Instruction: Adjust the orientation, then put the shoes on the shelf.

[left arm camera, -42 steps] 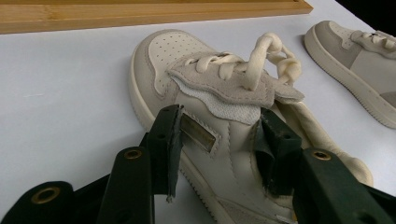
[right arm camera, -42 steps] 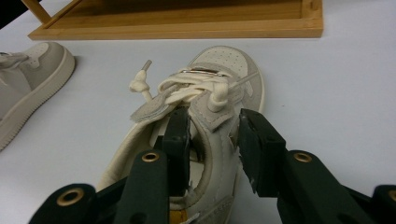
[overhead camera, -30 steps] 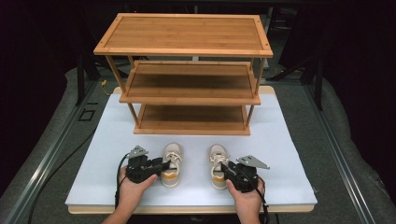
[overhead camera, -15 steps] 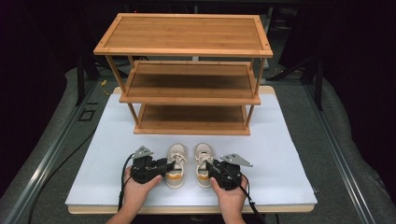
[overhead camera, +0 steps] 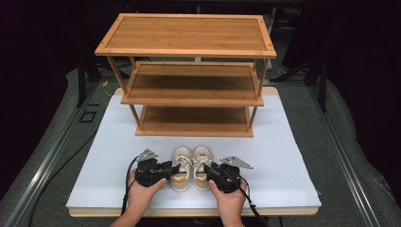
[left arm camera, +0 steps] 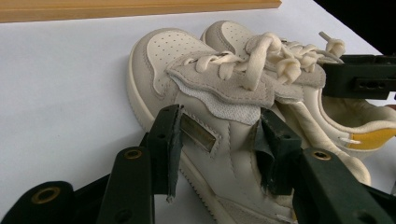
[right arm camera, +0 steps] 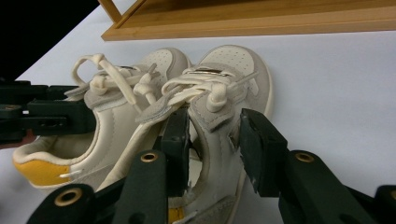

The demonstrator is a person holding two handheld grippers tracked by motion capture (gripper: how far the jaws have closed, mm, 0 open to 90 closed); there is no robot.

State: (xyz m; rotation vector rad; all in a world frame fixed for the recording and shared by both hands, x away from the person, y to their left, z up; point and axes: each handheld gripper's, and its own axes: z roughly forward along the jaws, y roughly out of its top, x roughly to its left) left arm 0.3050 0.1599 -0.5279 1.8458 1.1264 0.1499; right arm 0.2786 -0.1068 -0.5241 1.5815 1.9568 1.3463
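A white-topped table point(overhead camera: 293, 156) carries a three-tier bamboo shoe rack point(overhead camera: 187, 71) at twelve o'clock and two cream sneakers point(overhead camera: 191, 168) at six.

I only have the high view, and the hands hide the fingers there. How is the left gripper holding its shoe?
Observer: The left gripper straddles the outer side wall of the left shoe, with one finger outside and the other inside the opening.
Operator: And the right one?
Observer: It's the same. The right gripper pinches the outer wall of the right shoe, one finger down inside the opening.
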